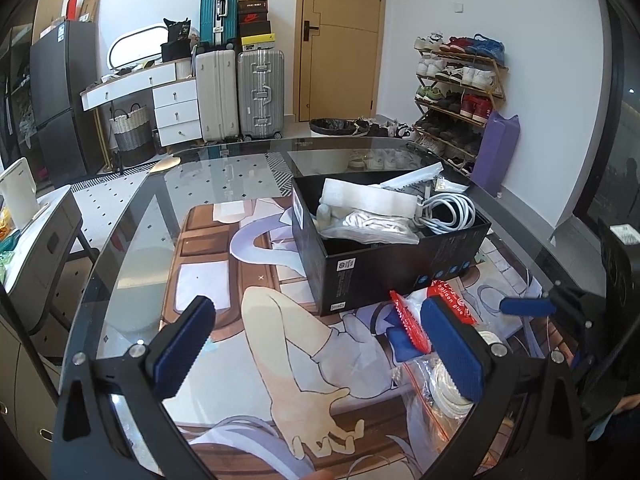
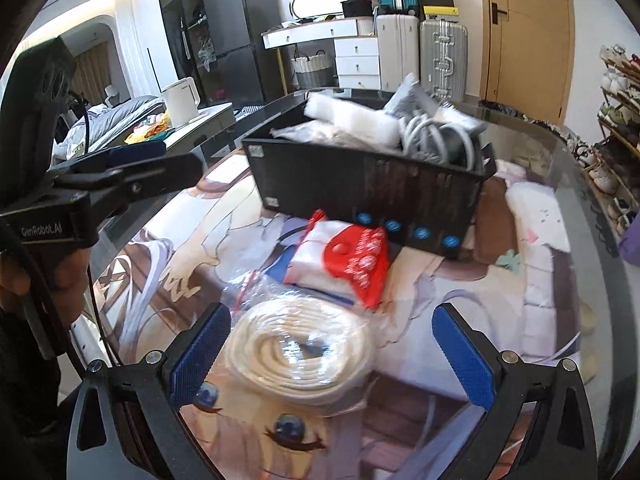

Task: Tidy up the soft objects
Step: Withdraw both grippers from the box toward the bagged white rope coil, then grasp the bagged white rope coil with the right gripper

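The right gripper's [image 2: 332, 348] fingers stood wide apart around a bagged coil of cream rope [image 2: 300, 352] lying on the desk [image 2: 600, 216]. The left gripper's [image 1: 320, 348] fingers were also spread, holding nothing. Beyond the coil lay a red-and-white packet [image 2: 352, 264], touching the black box [image 2: 368, 188] of soft items.

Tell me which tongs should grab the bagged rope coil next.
Right. The right tongs are open with the bagged rope coil lying between their pads. The left tongs, also open, point at bare mat, the coil off to their side.
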Demonstrator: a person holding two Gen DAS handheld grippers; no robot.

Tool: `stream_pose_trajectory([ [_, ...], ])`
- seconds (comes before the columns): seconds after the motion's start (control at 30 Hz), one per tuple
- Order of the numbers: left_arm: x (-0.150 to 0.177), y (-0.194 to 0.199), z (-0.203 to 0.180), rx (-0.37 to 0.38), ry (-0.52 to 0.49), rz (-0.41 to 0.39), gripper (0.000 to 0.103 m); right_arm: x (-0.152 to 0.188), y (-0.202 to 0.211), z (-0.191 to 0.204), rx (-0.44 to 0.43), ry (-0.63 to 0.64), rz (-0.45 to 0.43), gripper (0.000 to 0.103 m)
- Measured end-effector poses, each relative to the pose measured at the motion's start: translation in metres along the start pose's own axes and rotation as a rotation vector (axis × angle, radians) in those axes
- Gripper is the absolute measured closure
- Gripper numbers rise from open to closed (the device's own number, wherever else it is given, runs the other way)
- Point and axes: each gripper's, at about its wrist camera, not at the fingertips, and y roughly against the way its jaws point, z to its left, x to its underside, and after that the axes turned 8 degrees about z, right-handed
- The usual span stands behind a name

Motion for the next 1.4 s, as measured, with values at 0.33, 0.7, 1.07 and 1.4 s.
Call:
stream_pose_trajectory([
  [0.33,0.001,-0.007,0.004,-0.005,0.012,0.022,0.000,0.001,-0.024,0.015,0.042,0.027,0.055,0.001],
  [0.7,0.004,-0.011,0.002,-0.004,0.005,0.037,0.000,0.009,-0.018,-0.007,0.064,0.000,0.049,0.001],
  [1.07,0.006,-0.012,0.002,-0.003,0.009,0.045,0.000,0.007,-0.018,0.012,0.064,0.047,0.049,0.001],
  [1.4,0.006,-0.014,0.003,-0.002,0.006,0.047,0.000,0.007,-0.029,0.021,0.081,0.077,0.072,0.001],
])
